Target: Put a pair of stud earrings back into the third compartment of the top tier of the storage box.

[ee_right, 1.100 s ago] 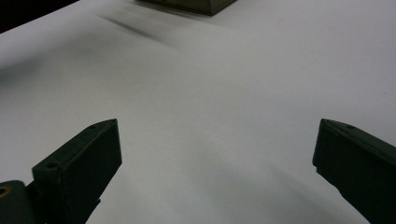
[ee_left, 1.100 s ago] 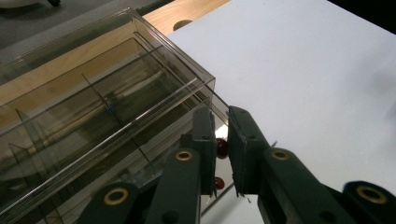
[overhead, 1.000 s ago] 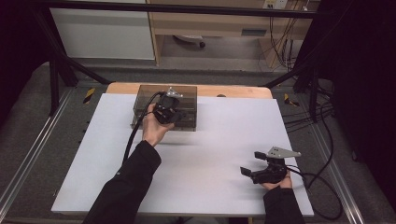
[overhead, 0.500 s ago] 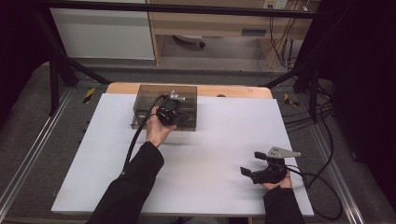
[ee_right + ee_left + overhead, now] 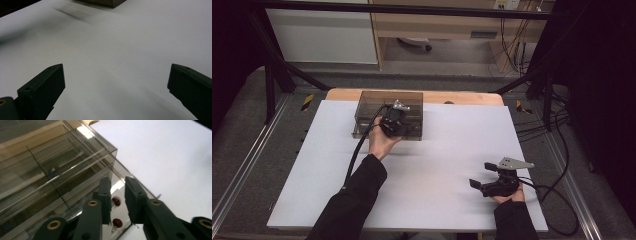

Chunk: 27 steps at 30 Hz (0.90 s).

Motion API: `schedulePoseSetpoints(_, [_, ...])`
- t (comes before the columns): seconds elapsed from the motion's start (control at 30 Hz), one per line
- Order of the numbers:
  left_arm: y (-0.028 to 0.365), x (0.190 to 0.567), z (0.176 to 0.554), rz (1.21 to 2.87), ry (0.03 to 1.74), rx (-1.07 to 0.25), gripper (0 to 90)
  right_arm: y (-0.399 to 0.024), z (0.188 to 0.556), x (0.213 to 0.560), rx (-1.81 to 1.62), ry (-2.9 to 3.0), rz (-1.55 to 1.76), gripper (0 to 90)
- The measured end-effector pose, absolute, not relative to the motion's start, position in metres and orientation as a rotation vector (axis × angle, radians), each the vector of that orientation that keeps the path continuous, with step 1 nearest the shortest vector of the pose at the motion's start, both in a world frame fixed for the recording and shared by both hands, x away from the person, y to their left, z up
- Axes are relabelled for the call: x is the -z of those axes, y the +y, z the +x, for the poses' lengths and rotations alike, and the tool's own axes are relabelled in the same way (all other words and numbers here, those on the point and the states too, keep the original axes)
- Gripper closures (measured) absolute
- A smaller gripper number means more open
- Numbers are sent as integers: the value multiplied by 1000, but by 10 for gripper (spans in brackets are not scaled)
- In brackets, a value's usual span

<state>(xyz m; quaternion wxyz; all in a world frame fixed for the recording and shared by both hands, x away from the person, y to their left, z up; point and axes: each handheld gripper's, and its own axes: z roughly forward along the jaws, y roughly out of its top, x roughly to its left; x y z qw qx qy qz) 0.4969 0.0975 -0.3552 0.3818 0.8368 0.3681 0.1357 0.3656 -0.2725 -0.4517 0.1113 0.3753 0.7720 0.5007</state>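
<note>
The left gripper (image 5: 396, 120) has edged slightly forward over the smoky clear box (image 5: 367, 107), fingers narrow and empty, while the right gripper (image 5: 486, 184) rests wide on the counter (image 5: 442, 150)

Bright tabletop, dark surroundings, soft focus in the close views.

In the high view the white rectangular table sheet (image 5: 437, 150) was evenly lit from above while the floor and side curtains fell into near-black; detail was soft and slightly grainy. In the left gripper view the smoky transparent plastic box (image 5: 57, 170) carried a bright glare patch on its top edge and pale reflections along its walls, and the near black jaws were a little blurred. In the right gripper view the sheet showed broad grey shadows, a smeared dark streak near the top, and out-of-focus jaws.
</note>
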Motion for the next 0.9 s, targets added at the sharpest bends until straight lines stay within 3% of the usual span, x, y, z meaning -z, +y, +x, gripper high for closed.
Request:
schedulePoseSetpoints(0.1, [102,347,492,2124,928,-362,668,-273,366,452,-1468,2269,1100,18])
schedulePoseSetpoints(0.5, [142,344,447,2048,881,-382,277,-272,365,452,-1472,2264,1108,17])
schedulePoseSetpoints(0.9, [194,371,397,2007,901,-402,72,-272,366,452,-1472,2265,1113,16])
